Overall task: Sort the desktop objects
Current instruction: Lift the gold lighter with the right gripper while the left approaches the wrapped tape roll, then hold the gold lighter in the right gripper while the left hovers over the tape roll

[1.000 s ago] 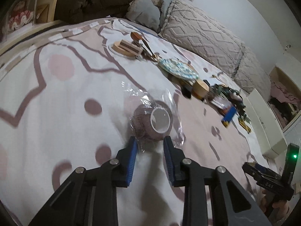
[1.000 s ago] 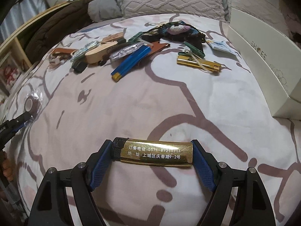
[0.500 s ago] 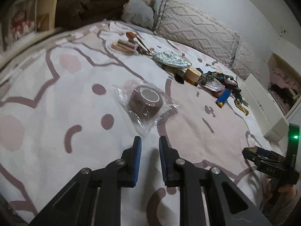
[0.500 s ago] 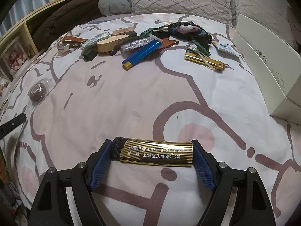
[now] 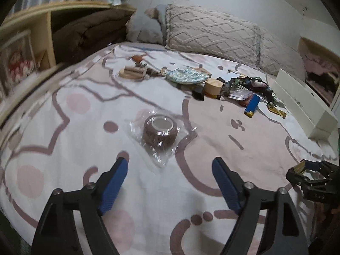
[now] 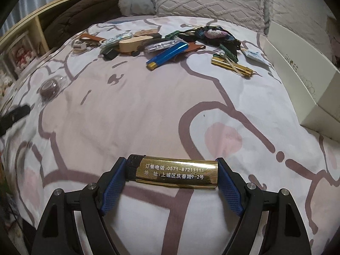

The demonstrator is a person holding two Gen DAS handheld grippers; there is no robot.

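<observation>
Altogether: two gold lighters (image 6: 177, 173) (one gripped), one blue lighter (image 6: 167, 53).

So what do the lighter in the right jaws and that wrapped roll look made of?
Lighter: gold, ribbed, shiny casing, likely metal or metallised plastic; black cap looks plastic. Roll: brown, matte, crinkled surface, probably fabric bandage tape, inside glossy clear plastic film.

Your left gripper (image 5: 170, 171): jaws spread wide now, after standing nearly closed a second ago. You pulled it back from wrapped bandage roll (image 5: 160, 132); roll now lies clear ahead of fingertips, upright in its clear wrapper on bed (image 5: 265, 140), no longer between the pads.
</observation>
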